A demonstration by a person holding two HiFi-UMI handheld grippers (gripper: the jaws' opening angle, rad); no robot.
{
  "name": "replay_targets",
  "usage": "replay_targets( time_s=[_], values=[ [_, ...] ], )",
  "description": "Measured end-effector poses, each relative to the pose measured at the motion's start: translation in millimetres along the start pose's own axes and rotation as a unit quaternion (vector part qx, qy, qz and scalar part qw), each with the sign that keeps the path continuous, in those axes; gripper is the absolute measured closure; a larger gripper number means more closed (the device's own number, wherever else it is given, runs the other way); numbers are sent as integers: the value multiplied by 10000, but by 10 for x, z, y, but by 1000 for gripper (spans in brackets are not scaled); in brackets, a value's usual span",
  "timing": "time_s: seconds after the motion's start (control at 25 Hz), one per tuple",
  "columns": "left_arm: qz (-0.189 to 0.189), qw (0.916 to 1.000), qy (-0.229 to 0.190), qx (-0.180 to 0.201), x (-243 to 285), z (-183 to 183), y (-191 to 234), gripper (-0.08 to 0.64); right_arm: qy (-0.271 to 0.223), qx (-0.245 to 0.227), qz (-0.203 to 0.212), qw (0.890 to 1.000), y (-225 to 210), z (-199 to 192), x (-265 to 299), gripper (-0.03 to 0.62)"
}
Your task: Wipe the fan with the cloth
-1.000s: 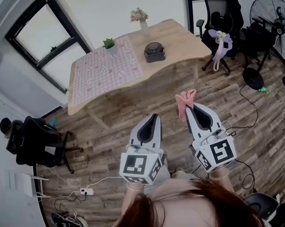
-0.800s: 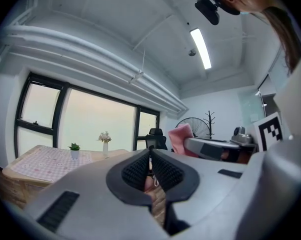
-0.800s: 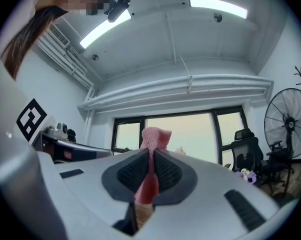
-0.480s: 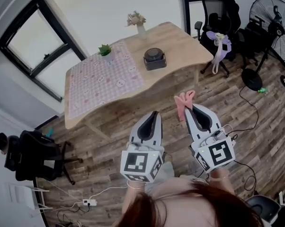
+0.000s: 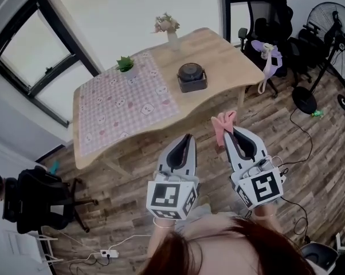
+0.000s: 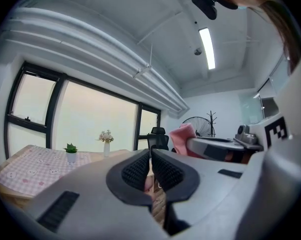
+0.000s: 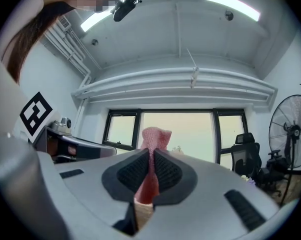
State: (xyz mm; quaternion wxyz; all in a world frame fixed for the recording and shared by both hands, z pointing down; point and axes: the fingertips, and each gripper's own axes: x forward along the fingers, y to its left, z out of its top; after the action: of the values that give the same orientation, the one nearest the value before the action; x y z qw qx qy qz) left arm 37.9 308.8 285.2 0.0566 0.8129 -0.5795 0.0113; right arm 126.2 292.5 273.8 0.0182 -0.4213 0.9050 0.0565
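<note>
The wooden floor (image 5: 132, 153) lies open under both tools, with the table (image 5: 218, 56) ahead and a little to the left. The fan (image 5: 340, 36) stands at the far right edge of the room, well apart from the tools. Its round cage is upright on a pole, beside a black chair (image 5: 267, 10). What seems to be its base (image 5: 303, 96) rests on the floor, with a cable (image 5: 301, 128) trailing toward the person.

So the fan lies ahead and to the right, and the right tool (image 5: 226, 132) is the nearer one. That tool is clenched on the pink cloth (image 5: 224, 121), which stands up past its tips. The left tool (image 5: 187, 137) is closed with nothing gripped.

As I judge it, reaching the fan means swinging right across bare floor, minding the table's corner, the chair and the cable.
</note>
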Motion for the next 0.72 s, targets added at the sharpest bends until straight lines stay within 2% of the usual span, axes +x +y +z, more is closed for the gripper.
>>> replay_targets(
  time_s=[0.4,0.72],
  values=[
    [-197,9996,194,112,356,-24,535,541,114,-5,-214,9997,-46,-100,602,566],
    [-313,9993,185,67,563,-35,736,541,145,93,-357,9992,-154,-185,879,565]
  ],
)
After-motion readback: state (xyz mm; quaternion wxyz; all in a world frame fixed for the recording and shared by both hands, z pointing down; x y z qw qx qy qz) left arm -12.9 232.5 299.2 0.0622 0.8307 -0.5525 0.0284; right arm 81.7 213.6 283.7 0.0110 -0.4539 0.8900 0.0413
